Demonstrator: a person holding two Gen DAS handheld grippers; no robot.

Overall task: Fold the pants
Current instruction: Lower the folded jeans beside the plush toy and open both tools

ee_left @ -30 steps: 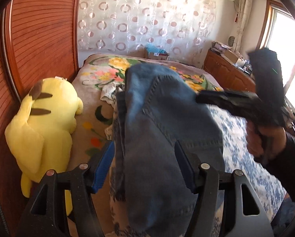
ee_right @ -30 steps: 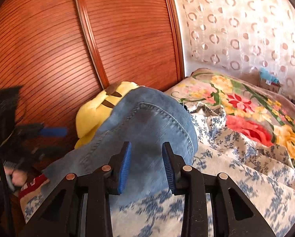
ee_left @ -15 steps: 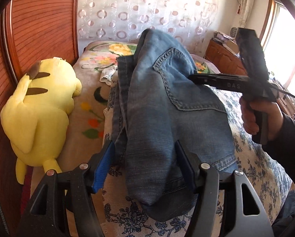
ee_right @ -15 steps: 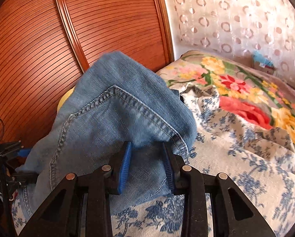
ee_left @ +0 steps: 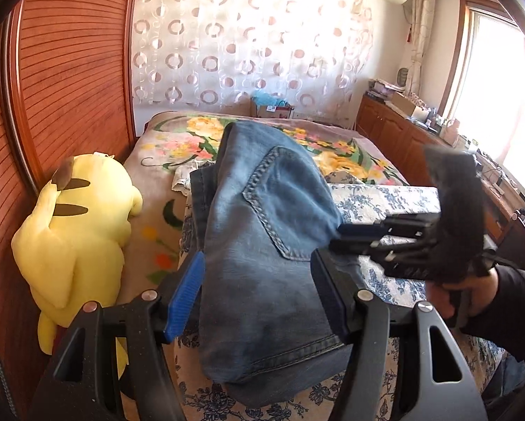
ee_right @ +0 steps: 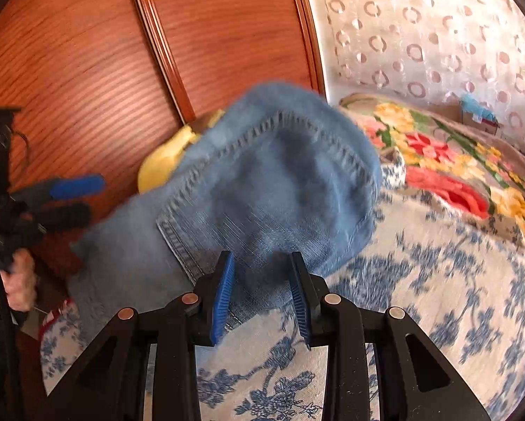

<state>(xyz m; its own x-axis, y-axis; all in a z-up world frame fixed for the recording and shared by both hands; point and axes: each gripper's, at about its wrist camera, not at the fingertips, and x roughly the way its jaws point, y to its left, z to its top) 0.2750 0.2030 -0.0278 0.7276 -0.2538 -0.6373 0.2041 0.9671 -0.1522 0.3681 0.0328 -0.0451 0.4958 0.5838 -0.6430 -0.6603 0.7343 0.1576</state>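
A pair of faded blue denim pants (ee_left: 262,245) lies bunched in a thick fold on the bed, over the white bedspread with blue flower print (ee_right: 438,280) that covers the near half of the mattress. A stitched back pocket faces up on top of the bundle. The left tongs (ee_left: 259,294) sit at the near edge of the bed with their blue-padded fingers (ee_left: 185,294) around the lower part of the bundle, gripping the wide fold of denim. The right tongs (ee_right: 262,294) stand narrower, closed on the denim at the pocket's side; the cloth there is blurred. Beyond the pants, the far half of the bed carries a floral blanket in yellow, pink and red (ee_left: 332,154). A yellow plush toy (ee_left: 76,238) lies along the left edge of the bed against the reddish wooden panel wall (ee_left: 69,87).
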